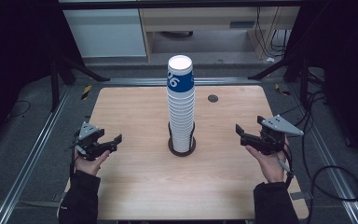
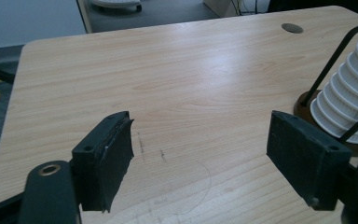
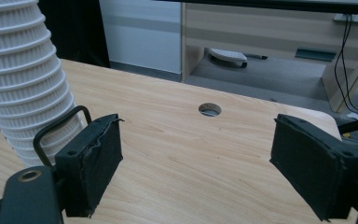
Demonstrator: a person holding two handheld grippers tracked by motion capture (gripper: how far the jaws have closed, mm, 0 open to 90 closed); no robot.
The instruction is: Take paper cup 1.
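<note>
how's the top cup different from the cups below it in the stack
The top cup shows a blue band with white print; the cups below show just white ribbed rims. The top cup's whole wall is exposed; the cups below are nested, the lowest inside a black wire holder. All stand upside down, in one column.

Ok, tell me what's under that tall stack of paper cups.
The stack of cups stands upside down on a dark round base, with black wire uprights around its lowest cups. Whatever is inside the stack is hidden.
</note>
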